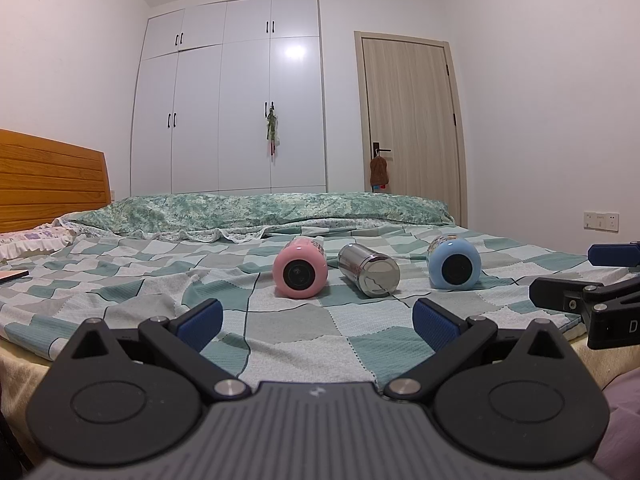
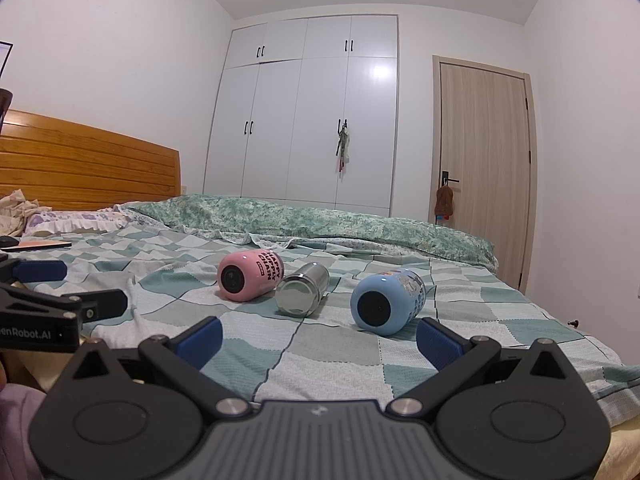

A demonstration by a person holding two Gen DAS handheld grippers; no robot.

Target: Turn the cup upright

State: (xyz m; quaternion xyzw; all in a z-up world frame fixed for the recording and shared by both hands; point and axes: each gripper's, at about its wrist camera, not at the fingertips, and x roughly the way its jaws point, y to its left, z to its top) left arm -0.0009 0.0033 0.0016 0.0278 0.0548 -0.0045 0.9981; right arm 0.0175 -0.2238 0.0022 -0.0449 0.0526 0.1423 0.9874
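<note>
Lying on their sides on the checked bedspread (image 2: 340, 360), the pink cup (image 2: 250, 276), steel cup (image 2: 302, 288) and blue cup (image 2: 386, 300) are untouched. Both the left tool (image 1: 318, 320) and right tool (image 2: 318, 340) are spread and empty. A cup should be pinched across its body, then tipped gently on the soft bedding.

Pink cup (image 2: 249, 276), steel cup (image 2: 301, 290), blue cup (image 2: 386, 303) lying mid-bed (image 2: 328, 360); right hand-held gripper (image 2: 318, 342) spread wide, empty.

My left wrist camera sits low at the bed's (image 1: 120, 280) near edge, facing the wardrobe (image 1: 228, 100). My right wrist camera sits alongside, aimed likewise. Both views share the three cups, wardrobe and door (image 2: 480, 140).
</note>
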